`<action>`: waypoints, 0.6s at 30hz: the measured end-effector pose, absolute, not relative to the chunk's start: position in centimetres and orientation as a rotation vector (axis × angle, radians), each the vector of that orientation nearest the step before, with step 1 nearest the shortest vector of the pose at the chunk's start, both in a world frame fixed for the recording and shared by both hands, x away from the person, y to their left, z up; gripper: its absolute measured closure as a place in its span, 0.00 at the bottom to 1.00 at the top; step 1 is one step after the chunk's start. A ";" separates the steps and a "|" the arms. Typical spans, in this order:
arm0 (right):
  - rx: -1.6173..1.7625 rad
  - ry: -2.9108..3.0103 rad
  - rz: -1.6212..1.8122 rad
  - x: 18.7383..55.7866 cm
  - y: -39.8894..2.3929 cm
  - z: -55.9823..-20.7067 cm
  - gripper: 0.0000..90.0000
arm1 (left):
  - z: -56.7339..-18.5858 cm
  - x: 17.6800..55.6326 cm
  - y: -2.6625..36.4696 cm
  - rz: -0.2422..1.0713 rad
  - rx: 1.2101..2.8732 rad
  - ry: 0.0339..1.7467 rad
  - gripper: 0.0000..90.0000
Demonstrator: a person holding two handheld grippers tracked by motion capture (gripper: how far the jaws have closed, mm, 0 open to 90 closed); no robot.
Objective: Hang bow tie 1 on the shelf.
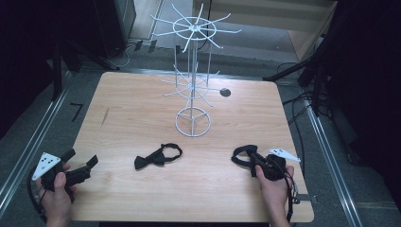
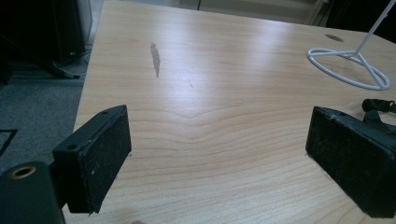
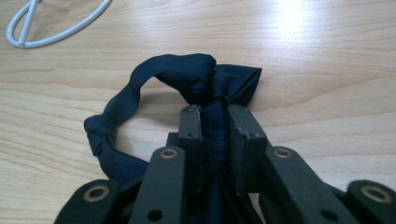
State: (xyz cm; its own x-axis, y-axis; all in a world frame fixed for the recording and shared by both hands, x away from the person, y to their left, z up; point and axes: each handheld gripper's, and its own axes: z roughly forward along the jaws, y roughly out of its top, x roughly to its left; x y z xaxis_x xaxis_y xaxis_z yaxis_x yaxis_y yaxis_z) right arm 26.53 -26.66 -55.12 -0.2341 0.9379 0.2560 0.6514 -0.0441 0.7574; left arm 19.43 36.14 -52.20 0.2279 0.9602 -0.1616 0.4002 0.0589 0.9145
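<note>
The dark fabric bow tie (image 3: 205,84) at the right is pinched between the jaws of the right tongs (image 3: 215,116): in the right gripper view the two black pads stand close together with folded cloth pressed between them, while the tie's neck band loops out toward 9 o'clock and lies on the surface (image 1: 142,118). In the high view this held bow tie (image 1: 243,155) sits at roughly 4 o'clock from the centre of the surface, near its front edge, with the right tongs (image 1: 259,163) lying over it and the person's right hand (image 1: 274,189) coming in from 6 o'clock. A second bow tie (image 1: 158,156), also dark, lies flat and untouched near 6 o'clock of the surface, well apart from both tools. A white wire display stand (image 1: 193,71) stands upright behind, about 12 o'clock from the second bow tie, its ring base resting on the wood and hooked arms radiating at two levels. The left tongs (image 1: 82,163) are at about 8 o'clock, over the front left corner, gripped by the left hand (image 1: 56,194). In the left gripper view their jaws stand wide apart with bare wood between them and nothing held.
</note>
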 end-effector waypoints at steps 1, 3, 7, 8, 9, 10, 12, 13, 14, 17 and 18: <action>1.664 1.886 1.176 26.4 -26.6 -55.0 0.86 | -52.2 19.4 36.1 0.723 1.508 1.339 0.09; 1.639 1.863 1.193 26.3 -26.5 -54.7 0.86 | -52.2 19.3 36.1 0.723 1.508 1.337 0.09; 1.597 1.827 1.243 25.9 -26.4 -53.9 0.86 | -52.2 19.3 36.2 0.704 1.520 1.321 0.09; 1.592 1.824 1.257 25.8 -26.4 -53.7 0.86 | -52.2 19.4 36.1 0.703 1.521 1.320 0.09; 1.585 1.821 1.272 25.7 -26.4 -53.5 0.86 | -52.2 19.4 36.1 0.702 1.523 1.318 0.09; 1.585 1.821 1.272 25.7 -26.4 -53.5 0.86 | -52.2 19.4 36.1 0.702 1.523 1.318 0.09; 1.544 1.801 1.309 25.4 -26.1 -52.7 0.86 | -52.2 19.4 36.1 0.702 1.532 1.323 0.09; 1.535 1.798 1.315 25.3 -26.0 -52.5 0.86 | -52.2 19.4 36.1 0.703 1.532 1.323 0.09; 1.535 1.798 1.315 25.3 -26.0 -52.5 0.86 | -52.2 19.4 36.1 0.703 1.532 1.323 0.09; 1.484 1.791 1.338 25.1 -25.4 -51.6 0.86 | -52.2 19.4 36.0 0.706 1.533 1.323 0.09; 1.484 1.791 1.338 25.1 -25.4 -51.6 0.86 | -52.2 19.4 36.0 0.706 1.533 1.323 0.09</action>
